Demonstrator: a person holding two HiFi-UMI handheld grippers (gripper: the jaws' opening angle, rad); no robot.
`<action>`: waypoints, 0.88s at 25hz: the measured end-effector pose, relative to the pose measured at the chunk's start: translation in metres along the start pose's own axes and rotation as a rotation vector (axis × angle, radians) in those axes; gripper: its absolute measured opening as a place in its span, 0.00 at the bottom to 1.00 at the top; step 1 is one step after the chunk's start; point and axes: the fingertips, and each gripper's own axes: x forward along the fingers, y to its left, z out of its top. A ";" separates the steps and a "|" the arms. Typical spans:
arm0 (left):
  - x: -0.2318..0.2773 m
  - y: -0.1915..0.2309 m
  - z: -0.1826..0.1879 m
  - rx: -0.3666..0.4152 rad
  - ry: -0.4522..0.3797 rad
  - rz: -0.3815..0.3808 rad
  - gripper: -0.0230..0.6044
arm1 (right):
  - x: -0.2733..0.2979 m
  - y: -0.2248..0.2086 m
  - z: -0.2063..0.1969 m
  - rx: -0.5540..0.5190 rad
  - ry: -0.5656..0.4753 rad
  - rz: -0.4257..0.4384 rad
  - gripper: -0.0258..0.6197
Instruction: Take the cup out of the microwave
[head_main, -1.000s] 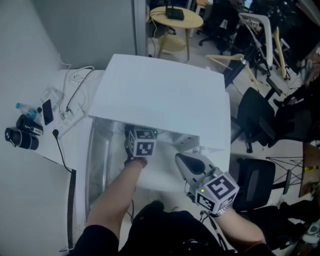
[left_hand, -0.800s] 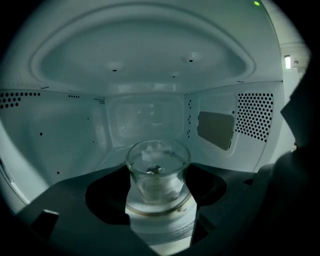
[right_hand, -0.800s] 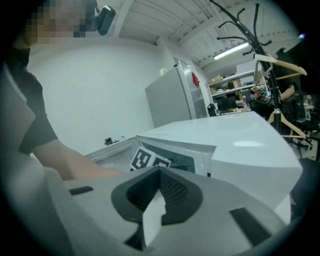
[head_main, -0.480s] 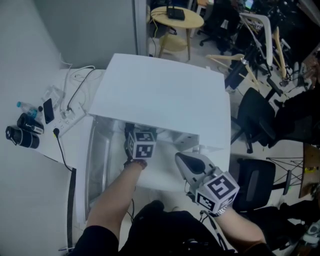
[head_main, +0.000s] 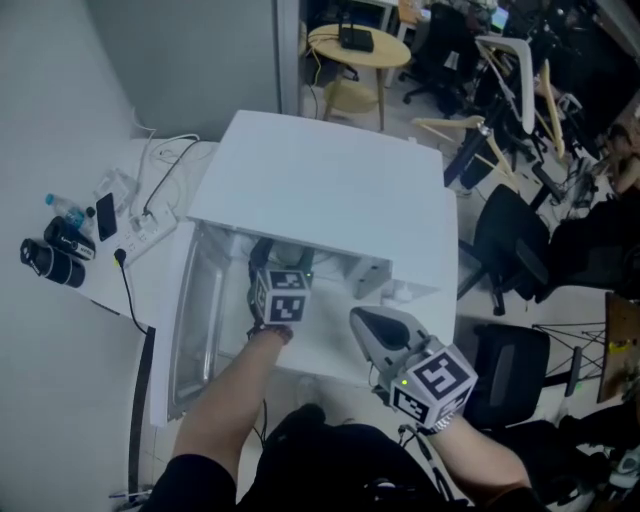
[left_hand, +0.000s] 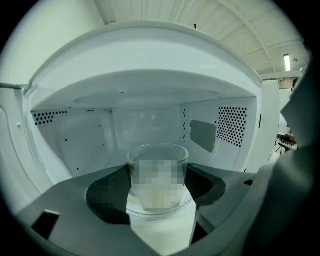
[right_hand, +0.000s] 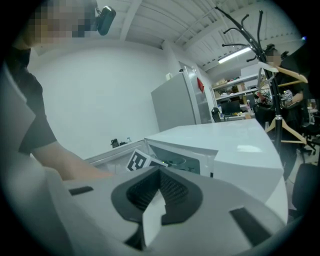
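Note:
The white microwave stands with its door swung open to the left. My left gripper reaches into the cavity, its marker cube just outside the opening. In the left gripper view a clear glass cup stands upright on the turntable, between the dark pads of my left gripper, which touch it on both sides. My right gripper hangs in front of the microwave, outside it. In its own view the right gripper is shut, with only a thin slit and nothing between the jaws.
A power strip with cables, a phone and dark bottles lie on the table left of the microwave. Office chairs stand to the right and a round yellow table behind. The cavity walls enclose the cup closely.
The left gripper's cube has come slightly back toward me in the opening, and the head view has shifted a little. The right gripper has not moved.

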 end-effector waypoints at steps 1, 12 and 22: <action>-0.004 0.000 0.001 -0.001 -0.004 0.005 0.56 | -0.002 0.002 0.000 -0.004 -0.002 0.005 0.06; -0.067 -0.007 0.003 -0.010 -0.040 0.070 0.56 | -0.040 0.032 0.002 -0.050 -0.036 0.064 0.06; -0.140 -0.031 0.010 -0.014 -0.094 0.128 0.56 | -0.094 0.059 -0.005 -0.085 -0.077 0.115 0.06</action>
